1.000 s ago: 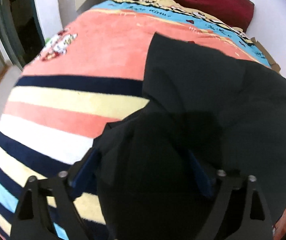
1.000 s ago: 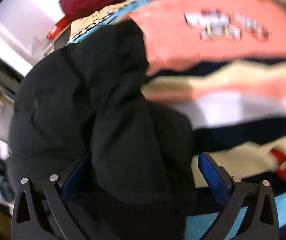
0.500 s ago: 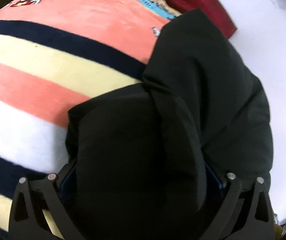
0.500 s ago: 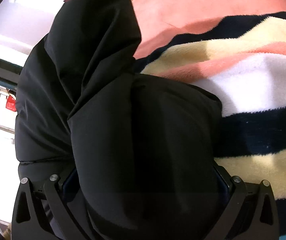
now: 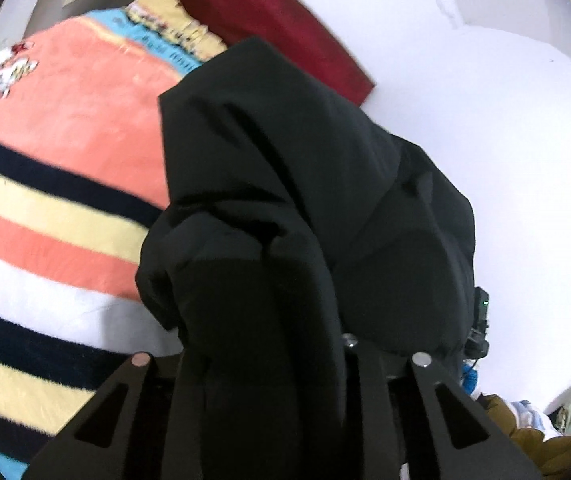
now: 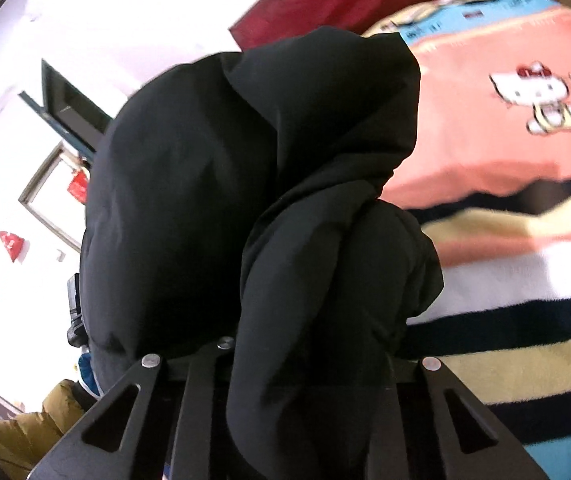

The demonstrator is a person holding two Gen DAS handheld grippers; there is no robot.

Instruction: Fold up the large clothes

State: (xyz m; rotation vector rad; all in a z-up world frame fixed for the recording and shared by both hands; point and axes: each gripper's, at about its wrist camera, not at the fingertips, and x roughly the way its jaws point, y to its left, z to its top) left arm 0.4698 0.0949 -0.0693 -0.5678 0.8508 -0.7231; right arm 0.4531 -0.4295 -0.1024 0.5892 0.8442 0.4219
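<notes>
A large black padded jacket (image 5: 285, 168) hangs lifted over a striped blanket (image 5: 45, 208) on a bed. My left gripper (image 5: 269, 360) has a thick fold of the jacket bunched between its jaws, which are closing on it; the fabric hides the fingertips. In the right wrist view the same jacket (image 6: 225, 168) drapes upward and to the left. My right gripper (image 6: 317, 360) is likewise closing on a gathered fold that covers its pads. The rest of the jacket hangs between the two grippers.
The blanket (image 6: 525, 248) has coral, cream, navy and white stripes and cartoon cats. A dark red pillow (image 5: 269, 12) lies at the head of the bed against a white wall. Brown cloth (image 5: 525, 436) lies low beside the bed. A dark door frame (image 6: 65, 100) stands at left.
Both grippers went from wide open around the jacket to closed in on bunched folds. Both have risen and tilted up, lifting the jacket off the blanket.
</notes>
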